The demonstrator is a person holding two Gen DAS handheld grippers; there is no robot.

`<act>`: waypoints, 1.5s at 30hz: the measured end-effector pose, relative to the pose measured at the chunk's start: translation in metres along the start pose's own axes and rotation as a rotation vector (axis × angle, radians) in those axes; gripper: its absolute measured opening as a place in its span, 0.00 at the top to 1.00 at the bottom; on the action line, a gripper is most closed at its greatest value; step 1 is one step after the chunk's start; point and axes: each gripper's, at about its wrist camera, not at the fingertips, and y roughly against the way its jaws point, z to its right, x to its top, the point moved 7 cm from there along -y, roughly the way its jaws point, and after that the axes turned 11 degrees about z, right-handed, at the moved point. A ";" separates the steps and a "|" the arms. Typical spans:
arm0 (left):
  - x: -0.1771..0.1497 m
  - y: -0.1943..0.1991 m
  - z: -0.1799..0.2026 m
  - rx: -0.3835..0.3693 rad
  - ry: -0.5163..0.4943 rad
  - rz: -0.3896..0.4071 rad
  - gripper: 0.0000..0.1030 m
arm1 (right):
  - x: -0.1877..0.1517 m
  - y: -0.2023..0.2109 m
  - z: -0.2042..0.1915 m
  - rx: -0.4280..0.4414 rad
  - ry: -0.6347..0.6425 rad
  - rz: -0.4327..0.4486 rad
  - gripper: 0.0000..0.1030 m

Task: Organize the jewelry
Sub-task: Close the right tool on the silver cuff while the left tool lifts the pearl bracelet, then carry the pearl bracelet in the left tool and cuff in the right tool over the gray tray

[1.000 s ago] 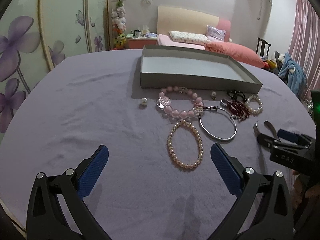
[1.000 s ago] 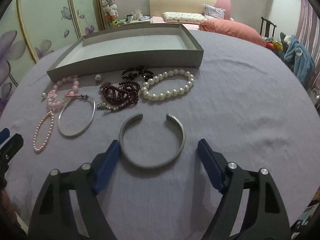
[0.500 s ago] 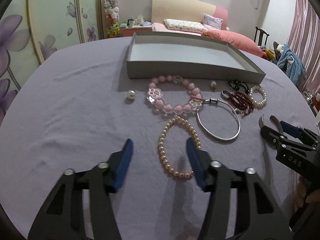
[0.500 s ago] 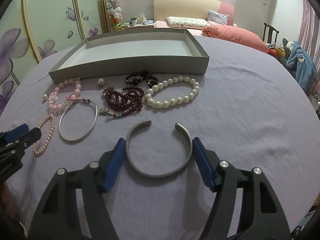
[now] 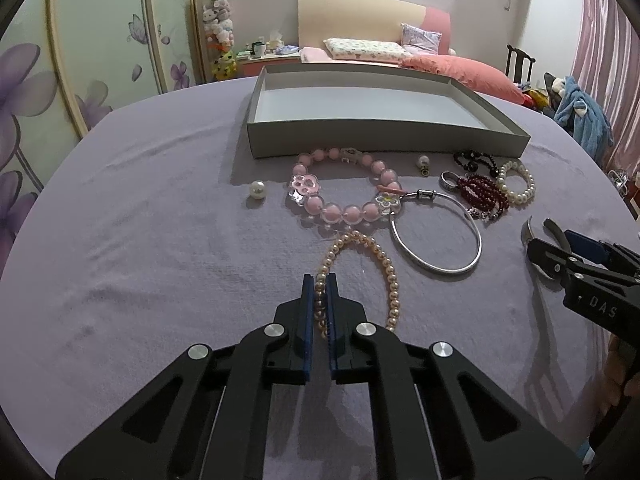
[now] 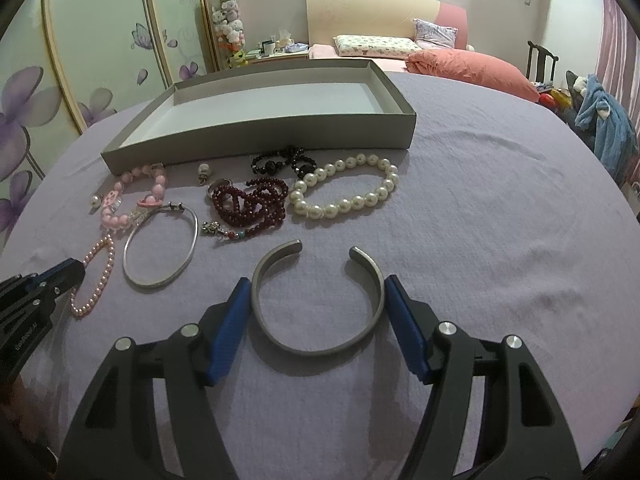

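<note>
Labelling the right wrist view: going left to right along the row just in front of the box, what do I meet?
Loose pearl → pink bead bracelet → pearl earring → dark red bead strand → white pearl bracelet.

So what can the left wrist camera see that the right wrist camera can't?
Only the left wrist camera shows the left gripper pinching shut on the small pearl bracelet. Only the right wrist camera shows the whole silver cuff, with the right gripper pressing its pads against both sides. Both cameras see the grey box, the pink bead bracelet and the thin silver bangle.
</note>
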 end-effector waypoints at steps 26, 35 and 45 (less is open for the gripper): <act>0.032 0.025 0.003 -0.010 0.021 0.163 0.94 | 0.017 0.020 0.000 0.039 -0.032 0.113 0.37; 0.061 0.035 0.013 -0.021 -0.001 0.256 0.94 | 0.052 0.042 -0.009 0.041 -0.009 0.261 0.37; 0.124 0.036 0.023 -0.013 -0.012 0.401 0.94 | 0.112 0.050 -0.015 0.026 0.003 0.438 0.37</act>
